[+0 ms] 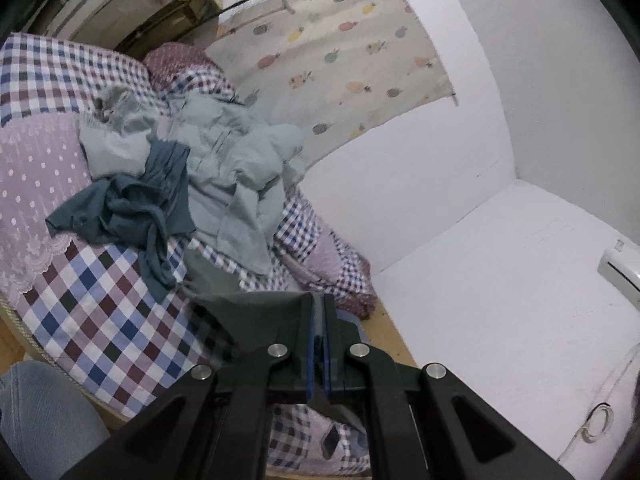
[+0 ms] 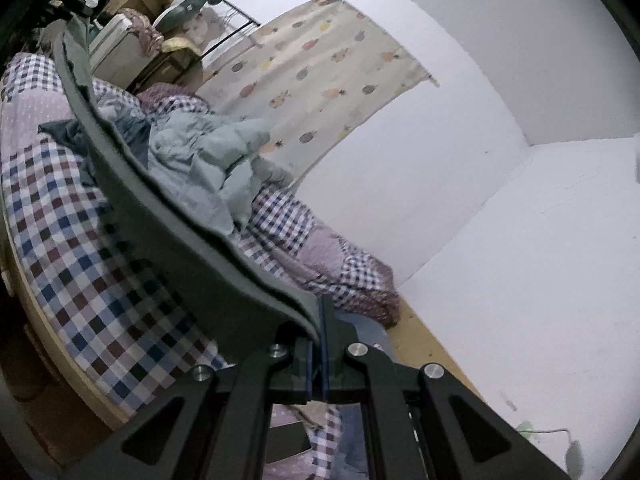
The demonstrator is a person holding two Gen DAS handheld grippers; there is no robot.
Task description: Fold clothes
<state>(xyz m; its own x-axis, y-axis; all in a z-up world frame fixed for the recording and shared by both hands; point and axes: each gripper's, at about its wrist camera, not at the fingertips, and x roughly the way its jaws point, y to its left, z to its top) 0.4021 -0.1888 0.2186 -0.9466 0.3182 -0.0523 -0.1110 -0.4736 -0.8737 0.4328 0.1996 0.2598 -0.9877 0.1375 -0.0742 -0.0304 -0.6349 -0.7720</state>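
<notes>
White walls and a fruit-printed curtain frame a bed covered in a checked quilt, where a heap of pale blue-grey clothes and a darker teal garment lie crumpled near the far side. A dark grey garment is lifted off the bed and stretched between the two tools, its hemmed edge running as a taut band across the right wrist view. The likeliest trouble, as I judge it, is the cloth slipping out of one grip while it is being shaken or spread, since each tool seems to pinch only a narrow bit of edge; a sharp tug or uneven pull between the hands could free a corner and let the piece drop onto the unsorted heap. It could also drag across that heap and snag the loose clothes. The left gripper has its blue-lined jaws closed almost together on a fold of the dark grey garment. The right gripper is likewise clamped tight on the garment's edge, with hardly any gap showing.
</notes>
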